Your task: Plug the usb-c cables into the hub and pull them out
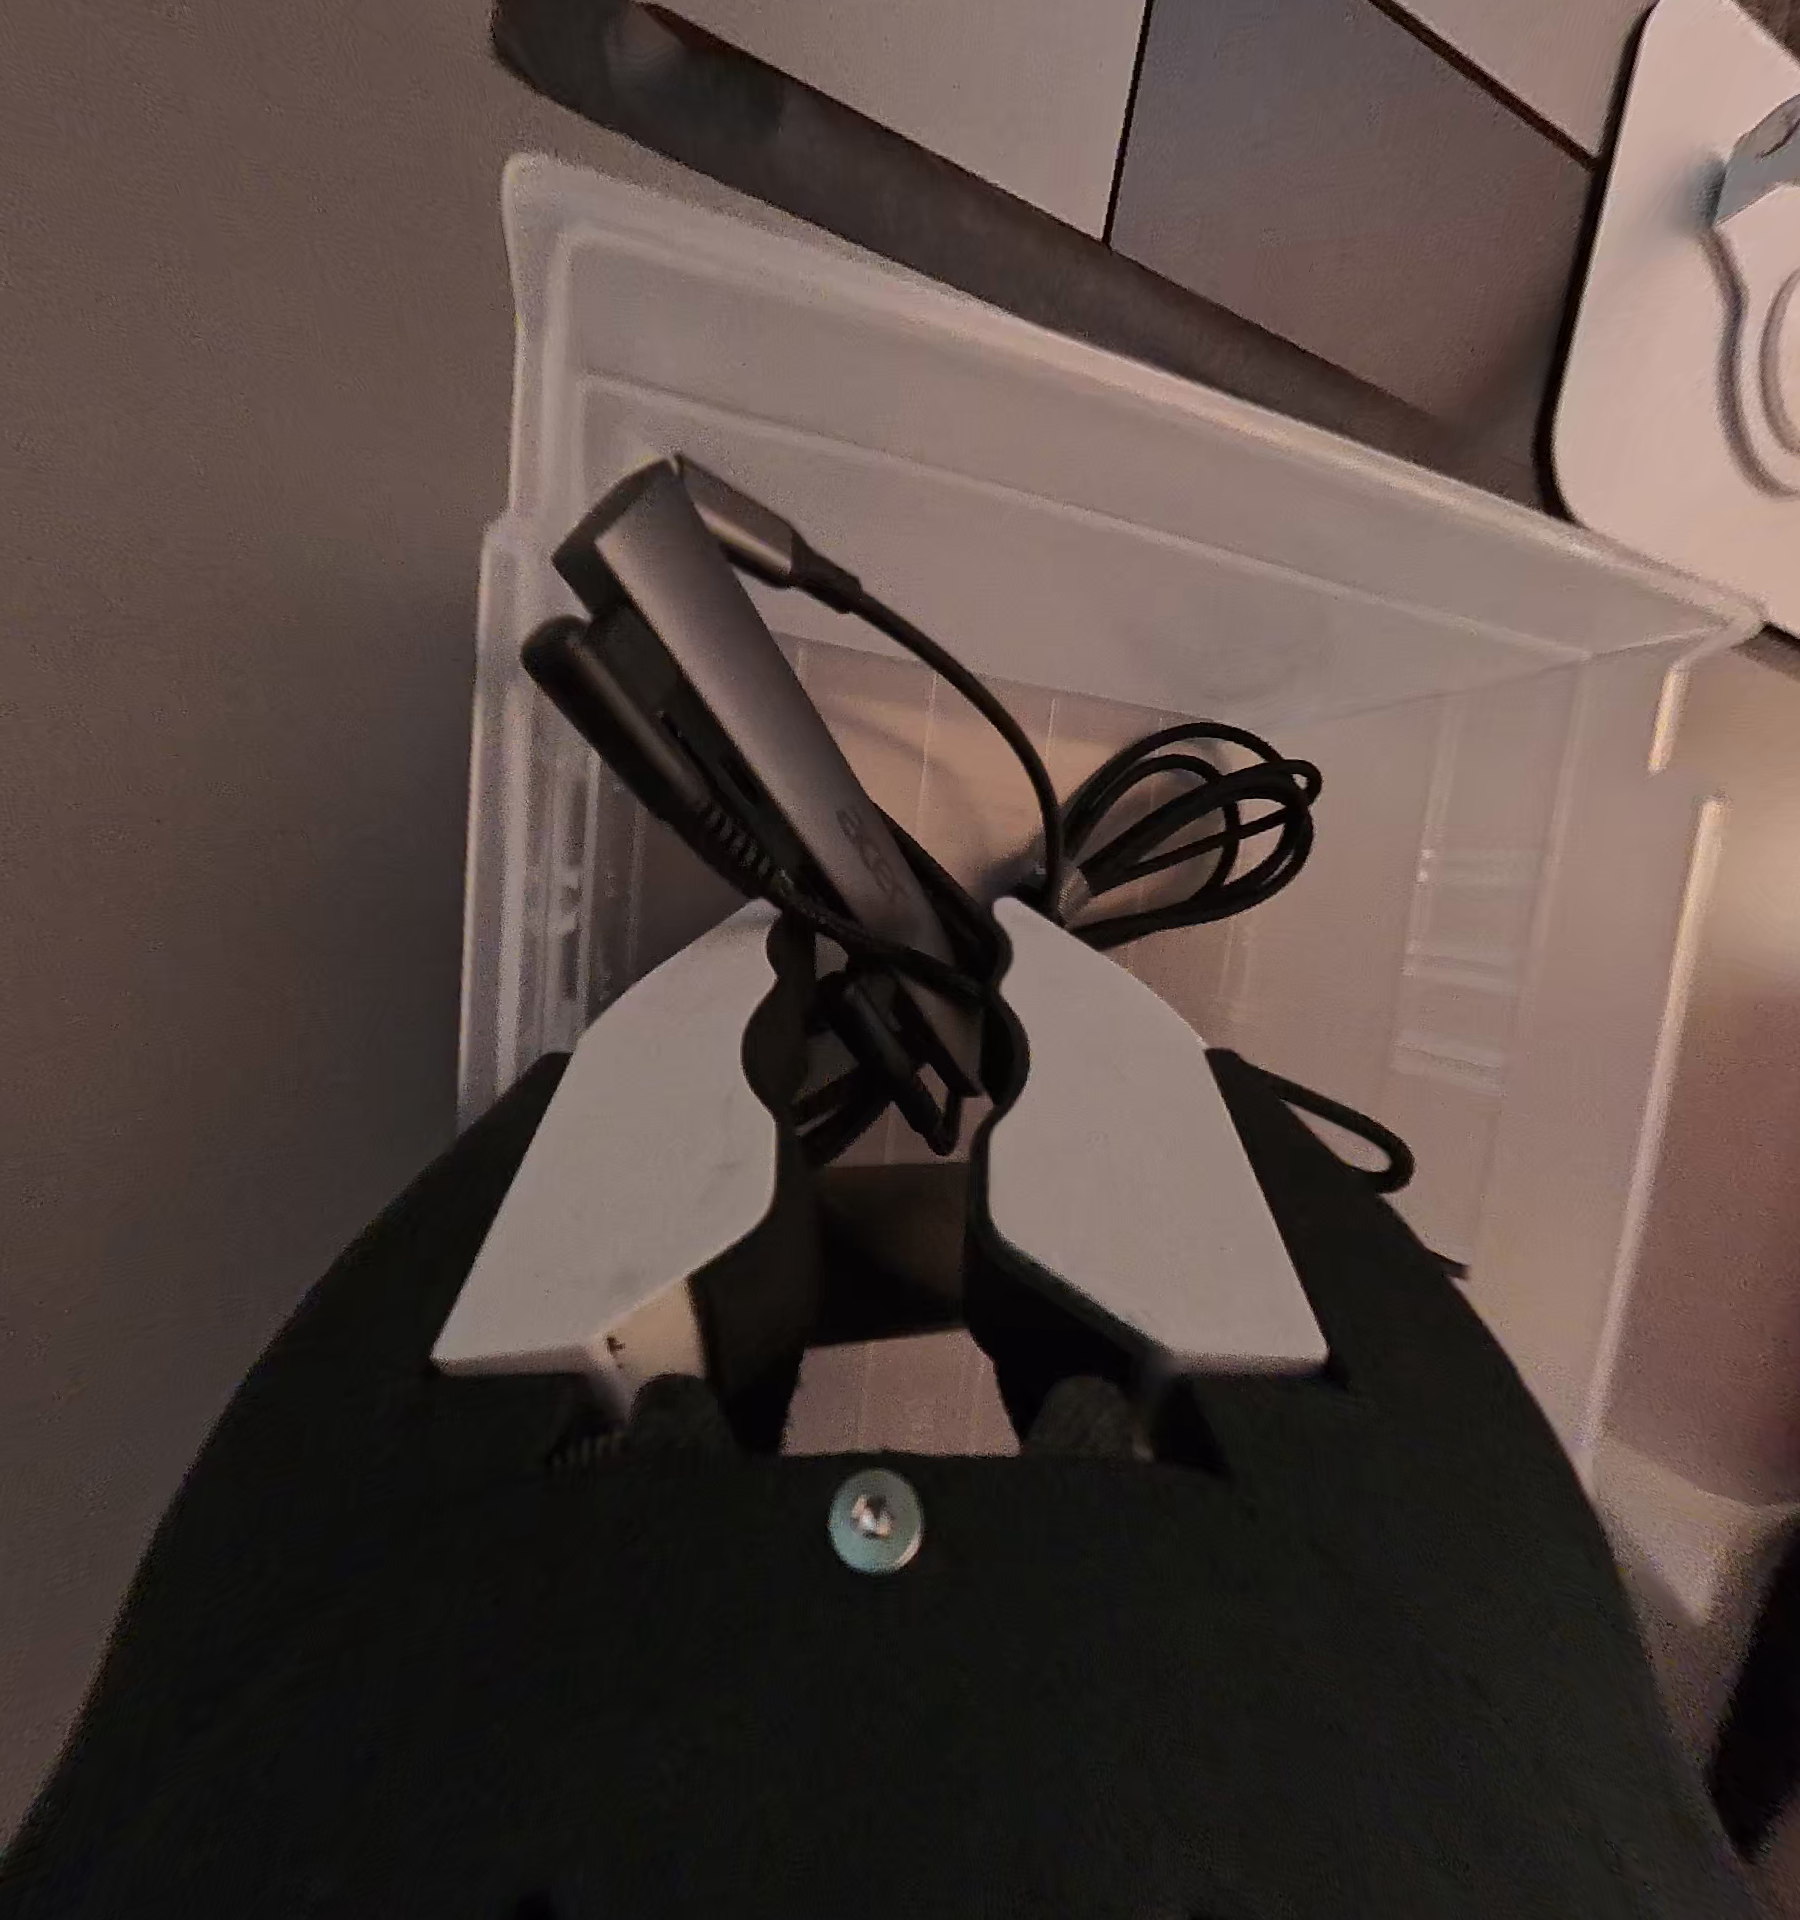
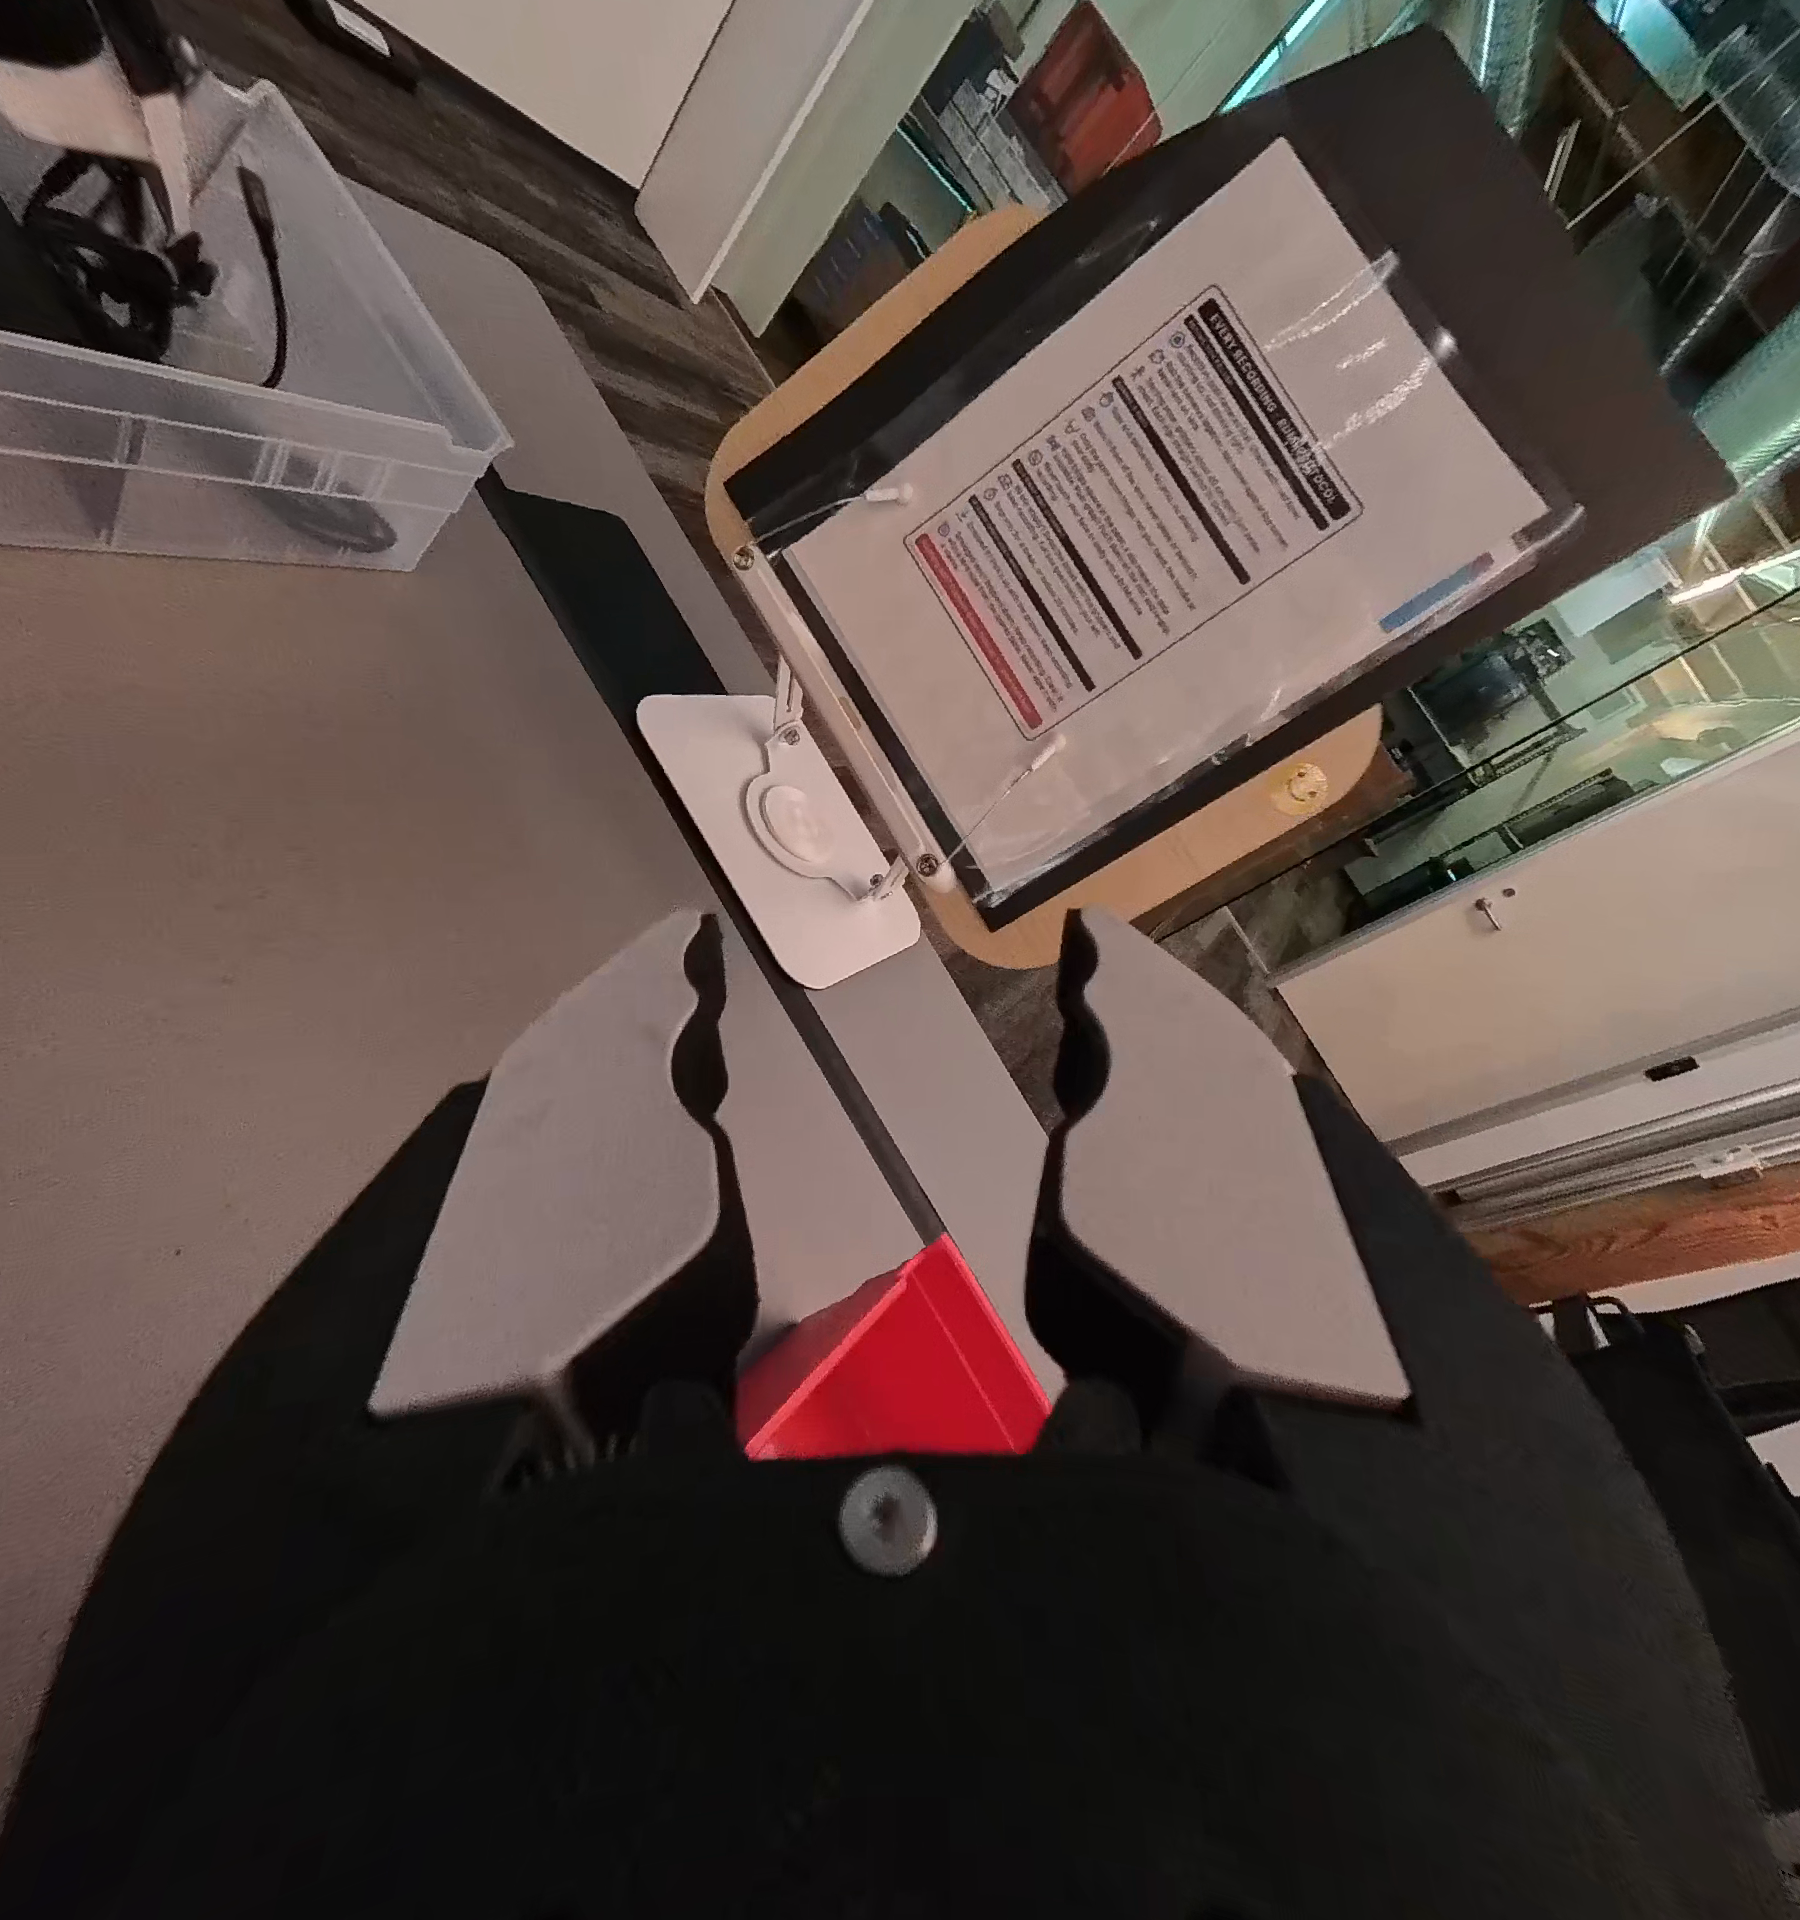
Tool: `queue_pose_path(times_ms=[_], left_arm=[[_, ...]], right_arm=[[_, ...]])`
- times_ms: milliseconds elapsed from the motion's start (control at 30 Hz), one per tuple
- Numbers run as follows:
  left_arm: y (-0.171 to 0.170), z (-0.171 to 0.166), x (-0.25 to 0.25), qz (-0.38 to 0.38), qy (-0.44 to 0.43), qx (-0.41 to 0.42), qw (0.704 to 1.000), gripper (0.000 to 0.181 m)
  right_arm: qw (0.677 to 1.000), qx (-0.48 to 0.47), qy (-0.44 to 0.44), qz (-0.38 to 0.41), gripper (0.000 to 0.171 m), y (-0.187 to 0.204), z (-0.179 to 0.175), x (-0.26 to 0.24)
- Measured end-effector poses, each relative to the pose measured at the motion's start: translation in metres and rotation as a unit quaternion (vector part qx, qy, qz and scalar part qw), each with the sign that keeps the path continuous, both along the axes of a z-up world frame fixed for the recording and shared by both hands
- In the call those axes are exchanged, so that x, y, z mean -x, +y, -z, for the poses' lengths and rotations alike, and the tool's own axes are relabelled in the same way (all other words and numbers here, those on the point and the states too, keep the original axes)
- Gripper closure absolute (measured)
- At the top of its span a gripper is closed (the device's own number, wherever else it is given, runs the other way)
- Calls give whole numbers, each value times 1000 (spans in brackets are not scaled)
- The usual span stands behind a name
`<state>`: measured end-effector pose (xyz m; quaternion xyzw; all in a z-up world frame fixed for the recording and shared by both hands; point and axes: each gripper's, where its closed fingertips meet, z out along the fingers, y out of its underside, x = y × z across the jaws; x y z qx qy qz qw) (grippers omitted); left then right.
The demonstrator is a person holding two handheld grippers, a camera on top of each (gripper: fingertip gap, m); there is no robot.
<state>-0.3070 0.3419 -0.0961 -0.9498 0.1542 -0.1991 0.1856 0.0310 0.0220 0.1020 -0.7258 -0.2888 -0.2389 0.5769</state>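
Note:
In the left wrist view, my left gripper [image 1: 891, 940] is shut on a grey USB hub [image 1: 730, 686] and holds it tilted above a clear plastic bin [image 1: 1239, 582]. A black plug [image 1: 615, 727] lies along the hub's left side. A grey USB-C plug [image 1: 761, 530] sits at the hub's far end, and its black cable runs down to a coil [image 1: 1197, 821] in the bin. Some cable is caught between the fingers with the hub. In the right wrist view, my right gripper [image 2: 891, 945] is open and empty above the table edge. The left gripper [image 2: 148, 114] shows far off over the bin [image 2: 252, 457].
A white mount plate [image 2: 782, 831] sits at the table edge, holding a framed printed sheet [image 2: 1135, 520]. A red block [image 2: 896, 1371] lies under the right gripper. The beige tabletop [image 2: 252, 831] spreads to the left. White cabinets [image 1: 979, 104] stand beyond the bin. The tips of one gripper are about 50 cm away from the tips of the other. My left gripper's tips are some 10 cm from the coil [image 1: 1197, 821].

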Motion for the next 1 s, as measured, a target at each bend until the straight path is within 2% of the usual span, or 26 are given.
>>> queue_pose_path(times_ms=[33,100,200,300,400,567,700,833,900,1000], left_arm=[[2,2,1,8,14,-11,1000,159],[5,4,1,26,26,-24,999,161],[3,-9,-2,40,3,-37,999,164],[-3,-38,-11,63,-55,-65,994,170],[-11,-70,-16,87,-72,-115,987,171],[-35,-141,-33,121,-140,-226,956,172],[-74,-202,-47,165,-189,-318,914,173],[-136,-254,-66,232,-212,-408,857,172],[-170,-261,-85,289,-215,-418,834,172],[-209,-243,-128,382,-218,-381,813,172]], right_arm=[[1000,2,-5,0,109,1,0,1],[1000,6,-11,0,109,1,2,1],[1000,8,-17,1,110,3,4,2],[1000,11,-20,3,110,4,6,2],[1000,14,-26,7,110,3,7,1],[999,16,-31,12,110,1,7,1],[999,16,-33,16,111,3,5,-1],[999,9,-38,25,111,4,2,-3],[999,-7,-31,25,111,2,-6,-4],[998,-54,-15,7,113,-6,-24,0]])
